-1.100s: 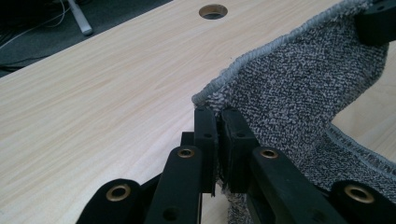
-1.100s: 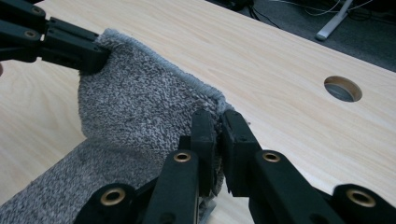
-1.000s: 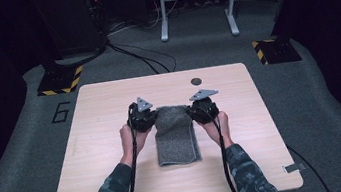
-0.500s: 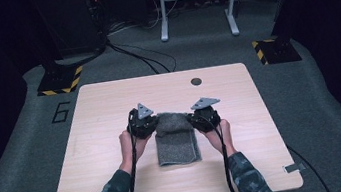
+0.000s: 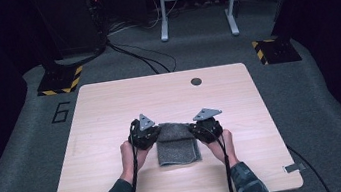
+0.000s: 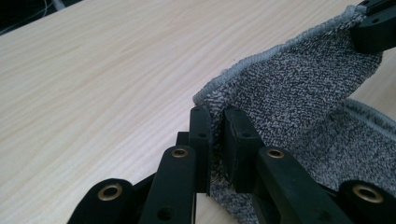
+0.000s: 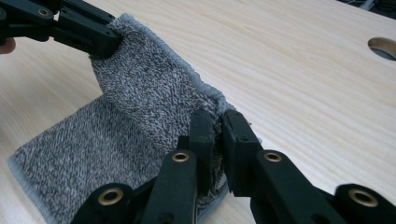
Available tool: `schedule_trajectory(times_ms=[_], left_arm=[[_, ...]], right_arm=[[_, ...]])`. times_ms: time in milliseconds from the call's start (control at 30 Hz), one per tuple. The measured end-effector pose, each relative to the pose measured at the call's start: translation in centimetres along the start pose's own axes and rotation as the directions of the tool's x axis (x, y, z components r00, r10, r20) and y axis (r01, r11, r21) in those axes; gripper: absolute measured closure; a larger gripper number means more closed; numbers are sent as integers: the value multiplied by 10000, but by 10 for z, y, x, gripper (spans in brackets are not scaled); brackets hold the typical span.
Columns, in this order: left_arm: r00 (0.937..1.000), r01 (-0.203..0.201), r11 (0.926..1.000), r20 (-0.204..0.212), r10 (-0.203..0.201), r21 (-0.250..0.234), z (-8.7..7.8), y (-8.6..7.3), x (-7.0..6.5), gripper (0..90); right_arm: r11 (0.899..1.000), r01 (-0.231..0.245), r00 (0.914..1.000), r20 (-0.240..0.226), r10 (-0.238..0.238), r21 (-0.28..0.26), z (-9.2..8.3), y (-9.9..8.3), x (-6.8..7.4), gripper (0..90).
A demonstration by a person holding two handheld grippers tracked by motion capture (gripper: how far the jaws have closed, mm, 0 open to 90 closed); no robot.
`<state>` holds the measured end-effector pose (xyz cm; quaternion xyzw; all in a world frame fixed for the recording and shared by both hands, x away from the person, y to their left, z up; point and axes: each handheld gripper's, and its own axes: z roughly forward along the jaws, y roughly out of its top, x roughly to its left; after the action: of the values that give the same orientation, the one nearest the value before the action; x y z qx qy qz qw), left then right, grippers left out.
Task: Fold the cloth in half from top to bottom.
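— Grey, flecked terry towel [image 5: 178, 145] lies folded on the pale wooden table [image 5: 110, 109], near its front edge. How are the hands set?

— Both reach forward, the left gripper [image 5: 145, 136] and right gripper [image 5: 206, 129] each clamped on a far corner of the towel.

— Anything unclear?

— Gripper bodies hide those corners from above.

— Changed since earlier?

— Both hands have drawn nearer the person, folding the towel shorter.

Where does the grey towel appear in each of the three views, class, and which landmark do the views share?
High view: the grey towel lies at the table's near middle, between both grippers.
Left gripper view: right half, its corner pinched by the left gripper.
Right gripper view: left and centre, its corner pinched by the right gripper.
Shared landmark: the light wooden table.
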<state>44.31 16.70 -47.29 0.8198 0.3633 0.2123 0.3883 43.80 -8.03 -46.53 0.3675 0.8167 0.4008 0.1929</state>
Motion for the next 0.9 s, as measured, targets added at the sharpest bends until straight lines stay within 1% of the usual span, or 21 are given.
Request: schedule_trajectory(times_ms=[133,167,233,300,333,367,400,433,467,500,533,567,600,633,667,700,733,767,800,833,900], left_arm=[[9999,-17,10000,116,17,58,-1,-7,-4,810],[10000,-27,10000,68,27,39,-1,-9,-5,808],[9999,-46,9999,159,44,115,-1,-12,-7,806],[9998,-2,9999,185,0,111,-1,-15,-8,806],[9997,-13,9997,242,8,227,-1,-17,-9,806],[9997,55,9998,223,-60,199,0,-20,-10,806],[9995,69,9996,302,-77,265,0,-21,-10,807],[9996,14,9997,271,-21,255,0,-22,-10,807],[9996,89,9997,275,-95,239,1,-24,-11,806],[9996,84,9997,271,-90,228,1,-25,-12,805],[9997,-19,9996,260,11,290,1,-26,-12,804],[9996,9,9996,274,-17,298,1,-27,-13,802],[9995,46,9995,323,-56,318,1,-27,-14,801],[9994,99,9995,323,-108,300,1,-28,-15,799],[9994,98,9995,331,-109,313,1,-28,-15,798],[9995,86,9993,310,-97,352,1,-28,-14,795],[9996,44,9993,289,-55,377,0,-29,-14,789],[9995,83,9993,316,-95,374,0,-29,-14,783],[9989,234,9992,391,-246,329,0,-30,-15,775],[9989,150,9990,433,-168,415,-1,-31,-15,768],[9988,235,9992,423,-248,328,-2,-33,-17,745]], right_arm=[[9999,22,10000,-67,-21,114,1,-8,3,829],[9999,29,10000,-82,-27,142,1,-10,3,827],[9998,-44,9999,-103,46,204,1,-14,5,826],[9997,-57,9999,-94,59,253,2,-17,6,826],[9996,-81,9999,-150,85,275,2,-19,6,826],[9994,4,9999,-172,1,332,2,-20,7,825],[9995,-63,9999,-152,68,309,2,-22,8,824],[9994,-52,9998,-193,59,349,2,-23,9,824],[9992,-59,9998,-164,66,394,2,-24,9,824],[9991,-33,9998,-177,40,415,3,-25,9,823],[9989,-55,9998,-176,63,458,3,-26,10,821],[9989,-12,9999,-162,20,467,3,-27,10,818],[9987,-136,9998,-163,144,496,3,-29,11,817],[9987,-67,9998,-206,78,509,3,-30,10,813],[9985,-122,9996,-228,134,532,3,-31,11,810],[9985,-47,9998,-215,58,544,3,-32,10,808],[9984,-150,9996,-220,162,546,3,-33,11,803],[9984,-122,9996,-241,136,554,2,-34,11,798],[9985,-100,9996,-247,113,535,2,-34,11,795],[9986,-77,9997,-242,90,514,1,-34,11,791],[9987,-61,9996,-276,75,503,-1,-35,11,781]])
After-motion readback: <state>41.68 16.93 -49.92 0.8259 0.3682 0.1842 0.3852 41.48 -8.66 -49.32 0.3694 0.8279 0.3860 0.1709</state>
